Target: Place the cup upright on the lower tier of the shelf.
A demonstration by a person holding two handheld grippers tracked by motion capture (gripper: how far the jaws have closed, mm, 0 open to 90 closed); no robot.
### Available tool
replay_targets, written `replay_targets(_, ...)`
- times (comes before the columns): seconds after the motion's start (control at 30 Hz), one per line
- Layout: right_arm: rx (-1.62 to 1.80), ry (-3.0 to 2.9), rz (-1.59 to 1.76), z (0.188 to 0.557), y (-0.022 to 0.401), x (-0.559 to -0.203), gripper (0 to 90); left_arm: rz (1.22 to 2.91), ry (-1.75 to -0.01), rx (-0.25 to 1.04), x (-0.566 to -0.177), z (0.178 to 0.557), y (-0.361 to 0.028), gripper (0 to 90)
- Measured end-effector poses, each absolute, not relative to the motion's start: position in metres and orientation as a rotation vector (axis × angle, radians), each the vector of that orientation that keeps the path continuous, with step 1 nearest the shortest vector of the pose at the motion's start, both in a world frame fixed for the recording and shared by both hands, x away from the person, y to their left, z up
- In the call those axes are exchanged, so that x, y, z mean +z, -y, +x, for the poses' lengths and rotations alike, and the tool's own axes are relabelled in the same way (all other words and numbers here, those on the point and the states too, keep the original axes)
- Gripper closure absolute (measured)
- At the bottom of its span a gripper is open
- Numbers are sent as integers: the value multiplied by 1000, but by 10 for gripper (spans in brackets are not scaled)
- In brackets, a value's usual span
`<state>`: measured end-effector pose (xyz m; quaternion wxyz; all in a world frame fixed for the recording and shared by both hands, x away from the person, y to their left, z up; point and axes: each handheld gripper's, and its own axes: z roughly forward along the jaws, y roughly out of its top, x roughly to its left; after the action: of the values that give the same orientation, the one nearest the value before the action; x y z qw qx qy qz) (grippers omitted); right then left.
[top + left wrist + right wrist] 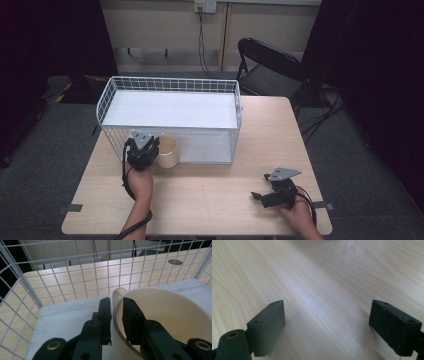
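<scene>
So starting on the left, there's a white wire basket (107, 97) with a pale liner on its floor, sitting on the far half of the wooden table (210, 200). The left gripper (152, 146) is reaching over the basket's near wall with its nose tipped down. In the left gripper view, that gripper (116, 307) straddles the rim of a cream cup (175, 315), with one jaw outside the wall and the other down inside. That's the obvious way to carry an open cup over a wire wall, since pinching the rim keeps it upright. The jaws sit really close to the rim, but I honestly can't tell if they're squeezing it or just sitting either side of it. The cup (168, 150) is standing upright on the liner, inside the basket and close behind its near wall, towards the left end. So my read is it's being set down in there. Over on the right, the right gripper (259, 196) is parked low over bare tabletop, well apart from the basket. Its jaws (327, 322) are spread wide with nothing between them, so it looks like it's just waiting out of the way.
</scene>
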<state>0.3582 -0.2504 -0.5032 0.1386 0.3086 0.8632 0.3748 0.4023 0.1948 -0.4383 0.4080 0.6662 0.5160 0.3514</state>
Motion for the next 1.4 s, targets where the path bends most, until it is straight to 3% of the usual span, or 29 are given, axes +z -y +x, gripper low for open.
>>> replay_targets(0.4, 1084, -2496, 892, 358, 250, -503, 127, 1674, -1271, 800, -430, 396, -197, 436)
replay_targets(0.6, 1084, -2496, 892, 358, 250, -503, 127, 1705, -1231, 777, -425, 389, -199, 352)
replay_targets(1.4, 1084, -2496, 892, 358, 250, -503, 127, 1721, -1168, 716, -421, 357, -201, 291)
